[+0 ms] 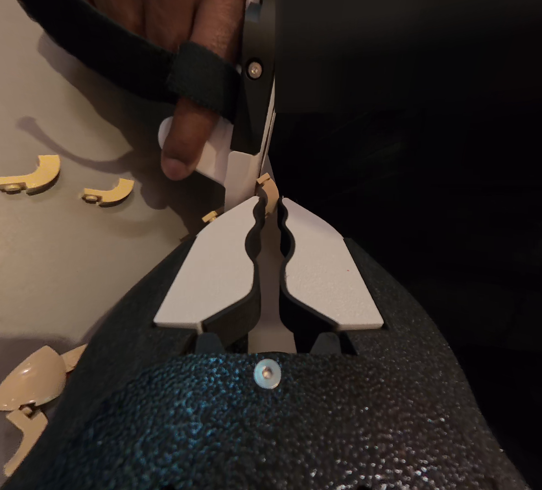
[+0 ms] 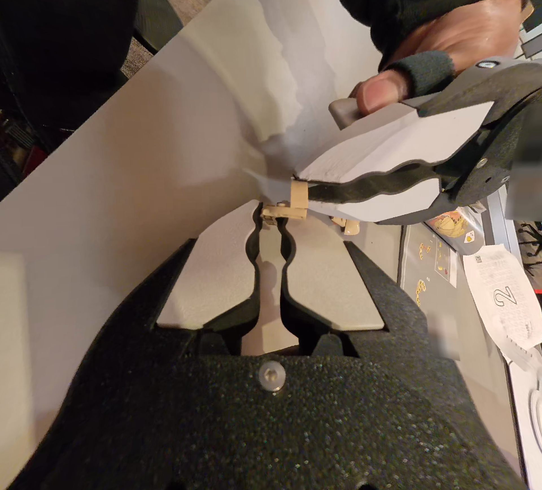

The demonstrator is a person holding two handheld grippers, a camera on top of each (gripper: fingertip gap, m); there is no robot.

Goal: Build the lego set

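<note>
Left claw (image 2: 300, 191) pinches a tan curved piece (image 1: 271, 191) at its pad tips. Right claw (image 2: 269, 217) is clamped on a tan jointed piece (image 2: 274, 213), which touches the curved piece's lower end (the two meet at a right angle). Both pieces are held above the grey desk (image 2: 146, 153). Left of the curved piece, two loose tan hooked pieces (image 1: 38, 175) lie on the desk, well apart from both claws

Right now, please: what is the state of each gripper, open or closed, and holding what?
Left gripper: closed on a curved tan piece.
Right gripper: closed on a tan piece that joins the left one's tan piece.
</note>
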